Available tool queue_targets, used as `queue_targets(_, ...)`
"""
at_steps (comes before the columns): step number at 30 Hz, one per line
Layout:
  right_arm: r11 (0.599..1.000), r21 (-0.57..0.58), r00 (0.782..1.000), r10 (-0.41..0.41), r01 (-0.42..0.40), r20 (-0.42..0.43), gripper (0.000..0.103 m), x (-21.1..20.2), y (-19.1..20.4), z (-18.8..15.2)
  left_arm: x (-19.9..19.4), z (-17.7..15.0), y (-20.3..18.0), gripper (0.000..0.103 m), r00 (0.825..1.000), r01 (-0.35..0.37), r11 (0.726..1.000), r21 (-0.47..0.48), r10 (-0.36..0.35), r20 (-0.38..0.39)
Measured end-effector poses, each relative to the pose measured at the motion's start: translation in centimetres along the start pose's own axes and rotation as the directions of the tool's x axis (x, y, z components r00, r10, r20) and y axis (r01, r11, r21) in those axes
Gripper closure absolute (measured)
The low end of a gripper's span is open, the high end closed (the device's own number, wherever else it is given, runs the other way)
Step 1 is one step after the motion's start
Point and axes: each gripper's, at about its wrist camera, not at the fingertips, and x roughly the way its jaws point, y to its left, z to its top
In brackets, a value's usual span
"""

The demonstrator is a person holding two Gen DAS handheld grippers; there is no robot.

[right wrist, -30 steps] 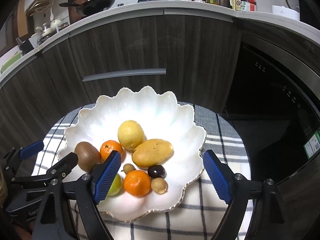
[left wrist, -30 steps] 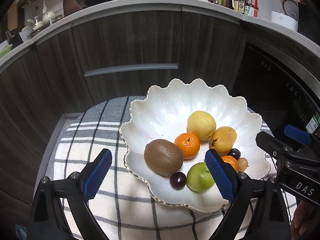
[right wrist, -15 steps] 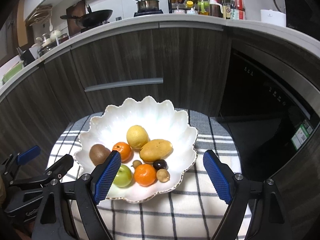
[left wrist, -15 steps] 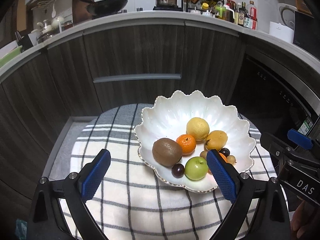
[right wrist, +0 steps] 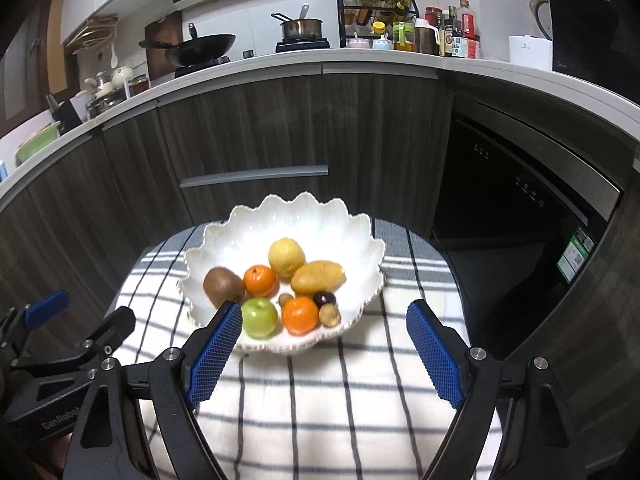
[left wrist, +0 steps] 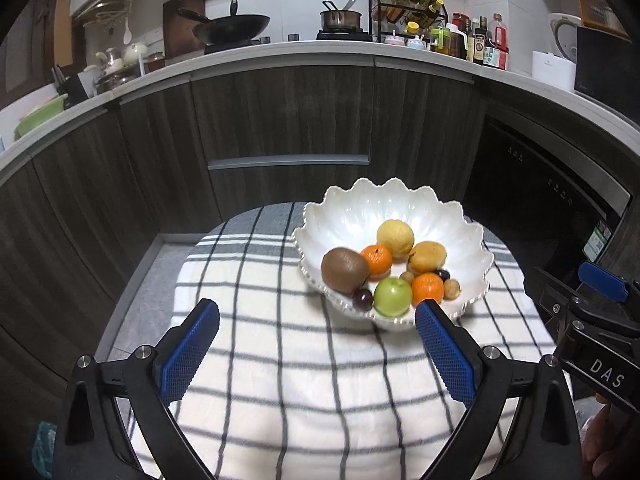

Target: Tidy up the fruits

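Note:
A white scalloped bowl stands on a checked cloth. In it lie a kiwi, a lemon, a mango, a green apple, two mandarins and some small dark and tan fruits. My left gripper hangs open over the cloth, short of the bowl's near rim, with nothing between its pads. My right gripper is open too, just short of the same rim, and holds nothing. The apple and a mandarin lie nearest it.
The cloth covers a small round table. Dark wood cabinets curve behind it under a crowded white counter. A black built-in appliance stands at the right. Grey floor shows to the left of the table.
Both grippers have drawn back and up from the bowl, which now looks smaller and farther off. More cloth shows in front. The left jaws stand slightly wider.

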Motion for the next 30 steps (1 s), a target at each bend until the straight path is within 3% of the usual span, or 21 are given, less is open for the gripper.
queue_targets(17,1.0,-0.019,0.999,-0.021,0.022,0.045,0.018,-5.4,0.3,-5.8,-5.2,-6.2,0.3,0.003,0.999,-0.043,0.999,0.0,0.043,0.026)
queue_targets(30,0.998,-0.055,0.993,-0.038,0.044,0.113,0.018,-8.2,0.9,-9.2,-8.3,-9.5,1.0,0.002,0.989,-0.106,0.994,-0.014,0.107,0.099)
